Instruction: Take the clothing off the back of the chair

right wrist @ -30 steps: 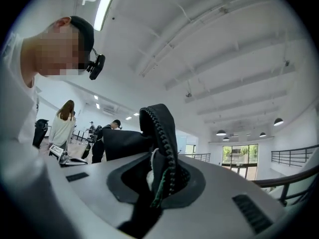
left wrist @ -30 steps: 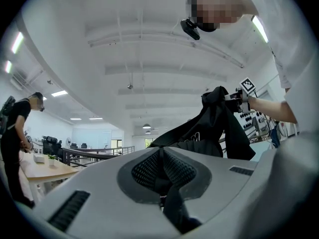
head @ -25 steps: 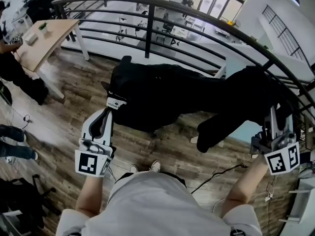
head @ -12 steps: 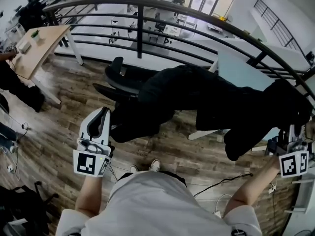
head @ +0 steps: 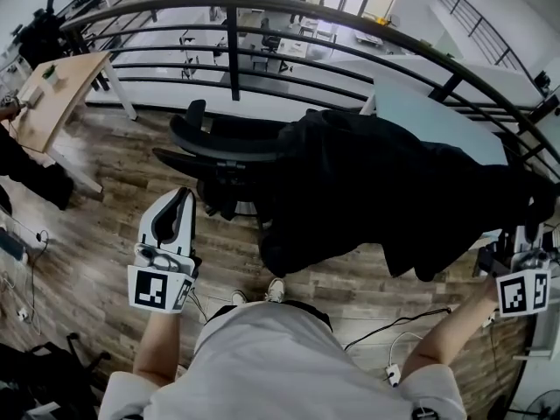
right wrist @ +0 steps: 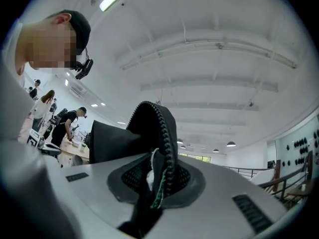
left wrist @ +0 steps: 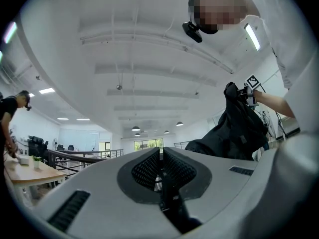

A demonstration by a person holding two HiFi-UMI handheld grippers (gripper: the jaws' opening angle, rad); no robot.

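A black jacket (head: 367, 191) hangs in the air from my right gripper (head: 523, 233), which is shut on its zip edge (right wrist: 162, 128) at the far right of the head view. The jacket's left part still overlaps the right side of the black office chair (head: 219, 147); I cannot tell whether they touch. The chair's curved backrest is bare on its left side. My left gripper (head: 182, 198) is shut with nothing between its pads (left wrist: 149, 169), below and left of the chair. In the left gripper view the jacket (left wrist: 239, 131) hangs at the right.
A black railing (head: 262, 11) curves behind the chair. A wooden table (head: 52, 86) and a person's dark legs (head: 31, 169) are at the left. A pale blue tabletop (head: 437, 116) lies behind the jacket. Cables (head: 394, 322) run over the wood floor near my feet.
The right gripper has pulled the jacket rightward off the chair, baring the backrest. The jacket's edge has left the left gripper's tip, and that gripper has stayed roughly in place.
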